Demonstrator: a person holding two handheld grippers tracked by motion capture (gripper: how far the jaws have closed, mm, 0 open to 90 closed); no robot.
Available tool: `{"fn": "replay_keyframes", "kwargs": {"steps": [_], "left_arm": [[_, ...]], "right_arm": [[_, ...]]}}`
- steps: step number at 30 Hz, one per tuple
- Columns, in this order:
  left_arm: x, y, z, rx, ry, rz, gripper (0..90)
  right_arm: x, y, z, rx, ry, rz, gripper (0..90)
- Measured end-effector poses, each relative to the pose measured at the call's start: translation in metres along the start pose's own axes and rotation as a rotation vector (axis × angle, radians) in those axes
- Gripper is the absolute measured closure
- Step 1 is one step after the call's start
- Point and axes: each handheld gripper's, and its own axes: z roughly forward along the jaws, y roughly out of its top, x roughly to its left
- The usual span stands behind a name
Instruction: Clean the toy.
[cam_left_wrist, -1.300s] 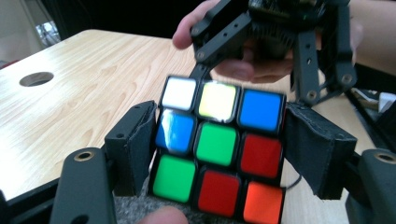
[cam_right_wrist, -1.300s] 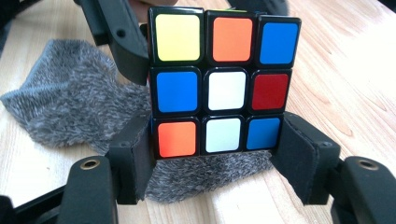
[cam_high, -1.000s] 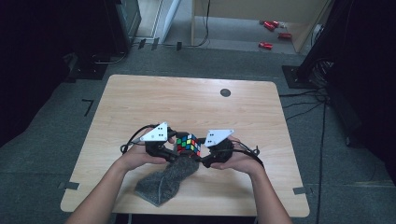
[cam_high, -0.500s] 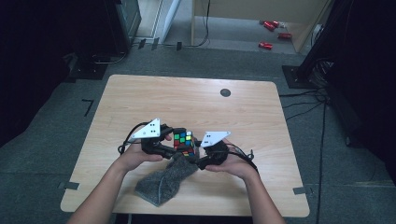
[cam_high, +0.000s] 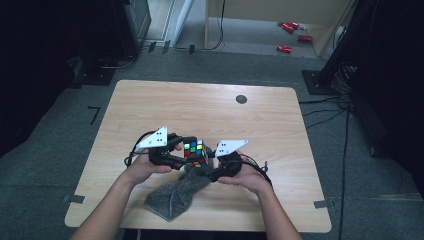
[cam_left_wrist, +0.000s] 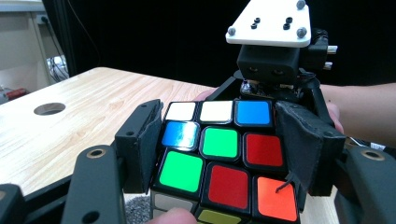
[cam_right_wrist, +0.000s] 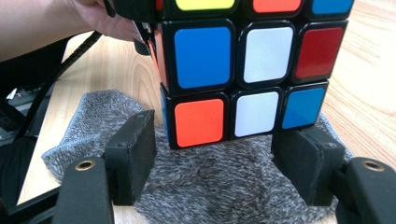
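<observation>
1. Grey carpeted floor (cam_high: 60, 165) all round, dark gear at both sides, red items (cam_high: 291, 31) on the floor far back by a pale wooden panel.
2. Wooden bench (cam_high: 200, 107) in the middle – light grain, round cable hole (cam_high: 241, 99) near the far edge, tape tabs at the near corners.
3. Person's forearms come in from the bottom of the high view, one hand on each gripper, both over the near half of the bench.
4. Grey knitted cloth (cam_high: 175, 197) lies rumpled on the bench, near edge, below and between the hands; in the right gripper view it sits directly under the cube.
5. Left gripper (cam_high: 172, 150), white three-cornered plate on top, cable looping off to its left – jaws closed on the cube, pads pressed to two opposite sides in the left gripper view.
6. Right gripper (cam_high: 220, 165), same plate, just right of the cube. Jaws stand apart and hold nothing – in the right gripper view both pads sit lower than the cube's bottom row, flanking it, gap visible, no contact.
7. Puzzle cube (cam_high: 196, 153) – scrambled, black-framed coloured stickers, held clear above the cloth between the two grippers, tilted a little. Face toward the left gripper's camera: white, white, blue on top; blue, green, red; green, red, orange.
</observation>
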Motion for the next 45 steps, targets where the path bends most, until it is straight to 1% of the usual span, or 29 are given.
{"fn": "replay_keyframes", "kwargs": {"steps": [3,5,7,8,12,14,17,18,23,25,27,29,32,34,36,38,41,45], "left_arm": [[-0.001,0.0,-0.001,0.003,-0.012,-0.003,35.7],[-0.002,-0.001,0.0,0.021,-0.019,0.005,35.7],[-0.002,-0.003,0.0,0.033,-0.028,0.005,35.7],[-0.002,-0.004,0.0,0.035,-0.037,-0.002,35.8],[-0.004,-0.006,0.003,0.042,-0.061,-0.004,35.7],[-0.004,-0.006,0.004,0.043,-0.064,-0.003,35.8],[-0.003,-0.005,0.001,0.036,-0.072,-0.011,35.7],[-0.004,-0.005,0.001,0.038,-0.074,-0.01,35.7],[-0.005,-0.007,0.0,0.076,-0.081,0.0,35.0],[-0.006,-0.008,0.0,0.096,-0.082,0.002,33.7],[-0.007,-0.009,-0.002,0.105,-0.077,0.012,31.3],[-0.006,-0.009,-0.006,0.103,-0.068,0.018,29.6],[-0.008,-0.01,-0.009,0.113,-0.06,0.037,27.7],[-0.011,-0.01,-0.008,0.127,-0.055,0.057,26.8],[-0.011,-0.01,-0.006,0.128,-0.041,0.068,28.0],[-0.012,-0.011,-0.006,0.118,-0.044,0.074,32.3],[-0.012,-0.011,-0.007,0.109,-0.063,0.062,33.2],[-0.01,-0.011,-0.009,0.106,-0.102,0.027,34.6]], "right_arm": [[-0.002,0.001,-0.002,-0.016,0.001,0.026,28.8],[-0.004,0.002,-0.004,-0.032,0.007,0.034,27.2],[-0.005,0.002,-0.006,-0.035,0.005,0.028,26.1],[-0.004,0.002,-0.006,-0.029,0.006,0.023,26.2],[0.001,0.001,-0.002,-0.006,0.019,-0.002,27.0],[0.002,0.001,-0.001,-0.01,0.023,-0.013,31.7],[0.003,0.001,-0.001,-0.017,0.025,-0.031,33.0],[0.004,0.002,-0.001,-0.018,0.022,-0.044,33.2],[0.008,0.002,-0.003,0.008,-0.012,-0.111,33.5],[0.009,0.001,-0.002,0.017,-0.016,-0.128,33.6],[0.009,0.001,-0.004,0.015,-0.02,-0.127,33.5],[0.008,0.002,-0.008,0.002,-0.023,-0.11,33.5],[0.004,0.003,-0.014,-0.023,-0.006,-0.085,33.5],[0.004,0.003,-0.015,-0.022,0.003,-0.075,33.5],[0.004,0.002,-0.015,-0.016,0.009,-0.072,33.5],[0.004,0.002,-0.014,-0.013,0.015,-0.07,33.5],[0.005,0.002,-0.014,-0.013,0.031,-0.064,33.5],[0.007,0.001,-0.014,-0.017,0.053,-0.08,33.5]]}}
